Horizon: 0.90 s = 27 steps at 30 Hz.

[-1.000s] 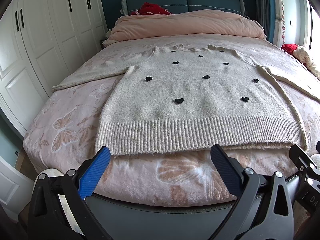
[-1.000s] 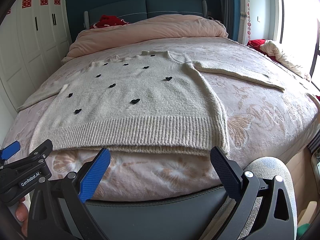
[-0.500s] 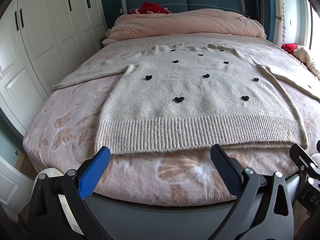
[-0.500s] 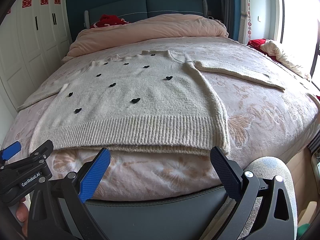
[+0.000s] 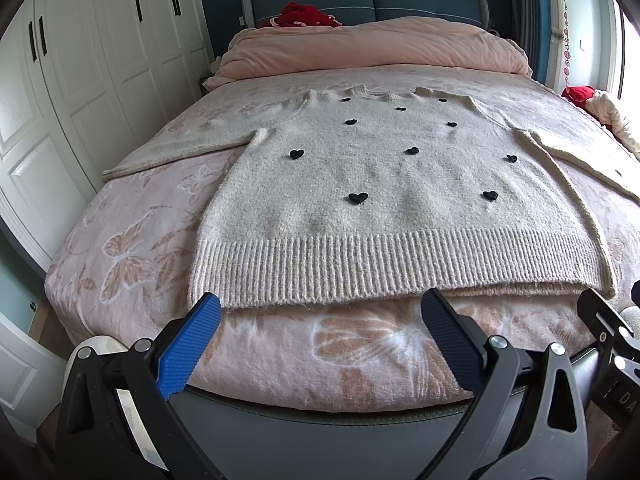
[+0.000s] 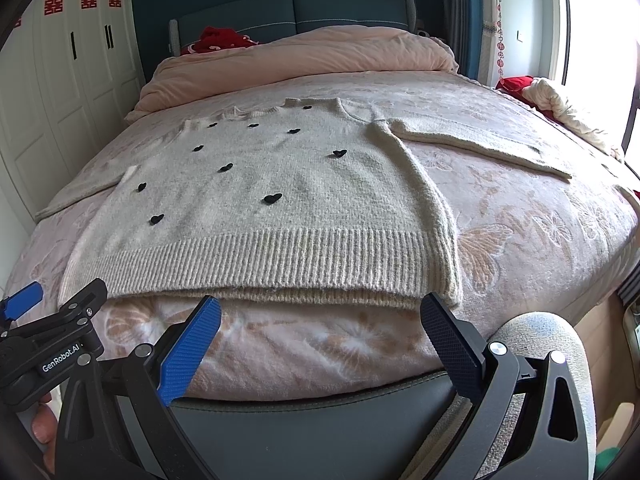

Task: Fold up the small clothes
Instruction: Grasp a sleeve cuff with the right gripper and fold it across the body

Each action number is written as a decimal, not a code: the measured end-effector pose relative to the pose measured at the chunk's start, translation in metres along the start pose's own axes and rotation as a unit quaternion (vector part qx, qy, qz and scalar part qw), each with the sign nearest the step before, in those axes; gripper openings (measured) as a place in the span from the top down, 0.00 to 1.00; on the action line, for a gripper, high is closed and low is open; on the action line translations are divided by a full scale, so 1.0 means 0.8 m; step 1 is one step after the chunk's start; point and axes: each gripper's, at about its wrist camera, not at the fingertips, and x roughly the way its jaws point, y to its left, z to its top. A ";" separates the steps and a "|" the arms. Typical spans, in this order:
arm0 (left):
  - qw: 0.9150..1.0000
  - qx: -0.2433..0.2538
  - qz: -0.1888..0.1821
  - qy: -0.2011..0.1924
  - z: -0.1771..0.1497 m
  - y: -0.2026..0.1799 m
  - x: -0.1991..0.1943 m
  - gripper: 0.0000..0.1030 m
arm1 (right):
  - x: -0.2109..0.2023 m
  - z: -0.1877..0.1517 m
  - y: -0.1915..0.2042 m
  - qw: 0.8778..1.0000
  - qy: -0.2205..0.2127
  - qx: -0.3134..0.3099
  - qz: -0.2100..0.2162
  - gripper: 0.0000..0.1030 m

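Sweater (image 5: 400, 200) lies flat on the bed (image 5: 132, 248), unfolded; left claw (image 5: 320, 312) and right claw (image 6: 320, 312), both spread, hover at frame bottom. Next: pinch a sleeve.

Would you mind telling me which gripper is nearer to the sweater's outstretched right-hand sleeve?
Right. The right gripper hovers open before the hem near the sweater's right corner, on the side of that sleeve. The left gripper sits open further left along the hem.
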 end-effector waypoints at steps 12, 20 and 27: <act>0.998 -0.050 -0.036 0.011 0.038 0.042 0.003 0.05 | 0.067 0.119 -0.207 0.986 0.001 0.165 -0.009 0.05; 0.997 -0.060 -0.013 0.037 0.058 0.050 0.026 0.05 | 0.180 0.206 -0.425 0.946 0.019 0.316 -0.074 0.08; 0.997 -0.043 -0.004 0.068 0.068 0.039 0.052 0.05 | 0.248 0.198 -0.514 0.902 0.021 0.421 -0.089 0.29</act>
